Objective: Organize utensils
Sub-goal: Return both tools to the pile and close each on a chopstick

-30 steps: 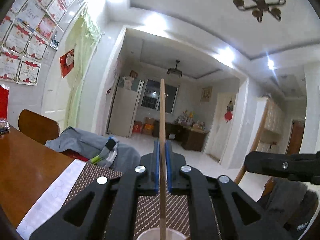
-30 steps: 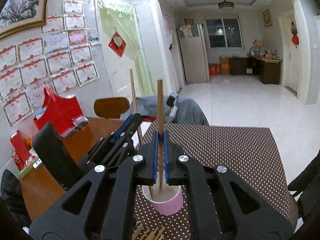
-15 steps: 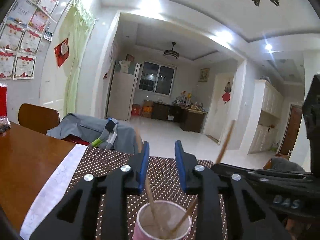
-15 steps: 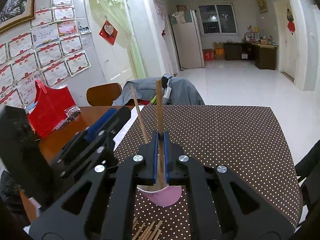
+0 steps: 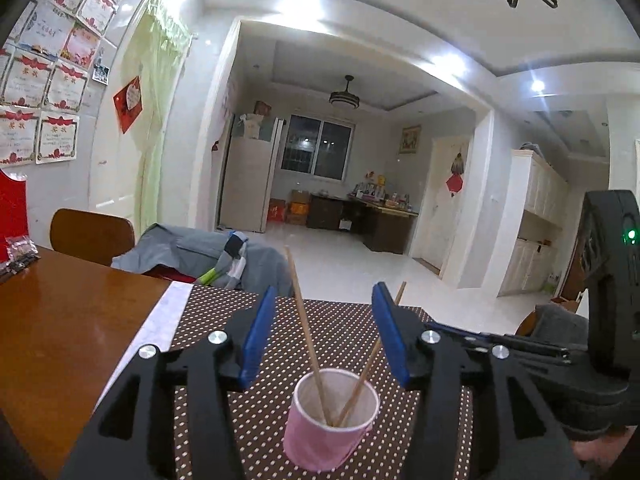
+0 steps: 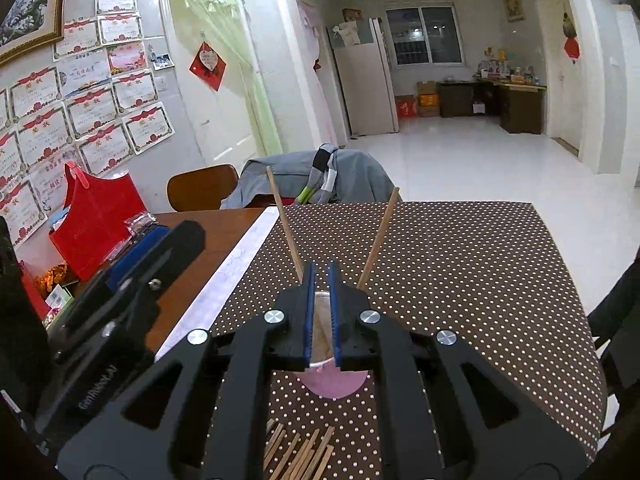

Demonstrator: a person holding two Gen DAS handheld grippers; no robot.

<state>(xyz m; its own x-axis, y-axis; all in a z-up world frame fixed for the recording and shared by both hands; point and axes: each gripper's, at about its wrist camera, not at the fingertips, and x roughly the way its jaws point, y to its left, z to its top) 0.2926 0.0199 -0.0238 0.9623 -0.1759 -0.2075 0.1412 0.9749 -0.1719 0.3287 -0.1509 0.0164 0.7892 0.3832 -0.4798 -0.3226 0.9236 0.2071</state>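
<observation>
1. I judge the sorting barely begun: two wooden sticks stand in the pink cup (image 5: 330,426), while a heap of loose sticks (image 6: 301,454) lies on the dotted cloth (image 6: 460,264) of the surface, just on my side of the cup.
2. The cup sits upright on the cloth. Its left stick (image 5: 306,340) leans toward the left and its right stick (image 5: 370,364) toward the right, crossing near the bottom; nothing else shows inside.
3. My left hand-held gripper (image 5: 326,334) is spreading its jaws; the left stick rises between them, touched by neither pad.
4. My right hand-held gripper (image 6: 321,312) hangs over the cup's rim with its blue pads nearly together. I see no stick pinched between them.
5. Left to do: carry the loose sticks to the cup.
</observation>
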